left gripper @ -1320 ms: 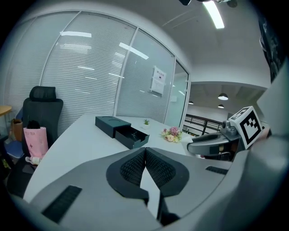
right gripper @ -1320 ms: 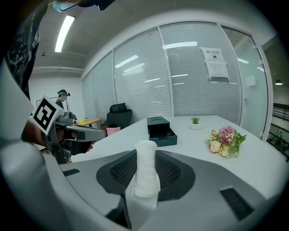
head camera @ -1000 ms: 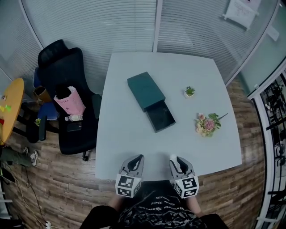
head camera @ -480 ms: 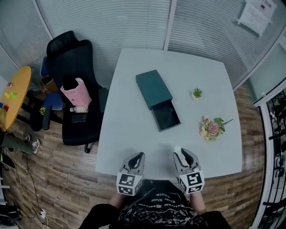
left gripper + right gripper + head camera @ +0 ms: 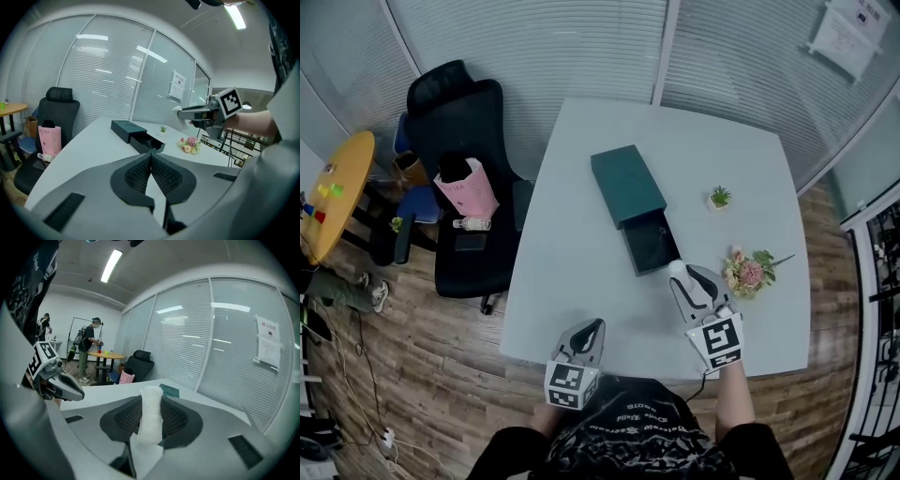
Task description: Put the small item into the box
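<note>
A dark teal box (image 5: 627, 183) lies in the middle of the white table (image 5: 581, 272), its black drawer (image 5: 652, 246) pulled out toward me. My right gripper (image 5: 682, 277) hovers just right of the drawer's near corner, shut on a small white padded item (image 5: 675, 269). In the right gripper view the white item (image 5: 150, 423) stands upright between the pads, with the box (image 5: 170, 391) beyond it. My left gripper (image 5: 589, 331) rests at the table's near edge, jaws shut and empty. From the left gripper (image 5: 150, 157) view, the box (image 5: 125, 128), its drawer (image 5: 148, 143) and the right gripper (image 5: 199, 112) show ahead.
A tiny potted plant (image 5: 719, 197) and a flower bunch (image 5: 746, 272) sit at the table's right side. A black office chair (image 5: 455, 159) with a pink bag (image 5: 469, 192) stands left of the table. A yellow round table (image 5: 333, 192) is further left; glass walls behind.
My right gripper has risen and moved forward over the table with the white item, ending beside the open drawer. The left gripper has stayed at the near edge.
</note>
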A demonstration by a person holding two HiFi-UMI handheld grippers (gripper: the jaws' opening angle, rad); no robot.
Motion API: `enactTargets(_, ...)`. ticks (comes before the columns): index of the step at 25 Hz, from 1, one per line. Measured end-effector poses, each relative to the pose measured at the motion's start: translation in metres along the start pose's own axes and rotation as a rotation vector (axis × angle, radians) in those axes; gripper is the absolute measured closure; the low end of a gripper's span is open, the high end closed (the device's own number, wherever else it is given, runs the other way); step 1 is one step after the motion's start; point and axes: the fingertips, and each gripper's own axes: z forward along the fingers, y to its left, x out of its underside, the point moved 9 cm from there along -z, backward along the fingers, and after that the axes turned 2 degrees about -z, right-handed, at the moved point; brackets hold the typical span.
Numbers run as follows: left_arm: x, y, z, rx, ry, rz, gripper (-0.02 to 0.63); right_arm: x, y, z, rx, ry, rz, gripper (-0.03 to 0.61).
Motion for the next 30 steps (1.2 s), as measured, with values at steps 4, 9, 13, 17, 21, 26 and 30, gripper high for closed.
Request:
enactTargets(4,0.001,-0.001,-0.003,-0.010,-0.010,-0.015,0.594,-0.011,-0.019,0.028,-0.051,0.054,-0.111,0.445)
enactTargets(9,0.004,-0.002,-0.007,-0.035,-0.010,-0.028,0.594,-0.013,-0.038,0.063,-0.141,0.110,-0.172,0.443)
enactTargets(13,0.005,-0.002,-0.005,-0.069,-0.003,-0.036,0.594,-0.020,-0.048,0.089,-0.213,0.165,-0.308,0.443)
enactTargets(17,0.003,-0.003,-0.004,-0.094,0.005,-0.036,0.594,-0.020,-0.051,0.118,-0.291,0.218,-0.412,0.443)
enactTargets(21,0.003,-0.004,-0.001,-0.109,0.011,-0.047,0.594,-0.005,-0.057,0.153,-0.334,0.292,-0.431,0.443)
enactTargets(26,0.006,-0.003,0.002,-0.150,0.027,-0.037,0.594,0.014,-0.056,0.190,-0.406,0.374,-0.520,0.443)
enactTargets(30,0.007,0.000,0.003,-0.184,0.046,-0.048,0.594,0.032,-0.056,0.211,-0.437,0.415,-0.537,0.443)
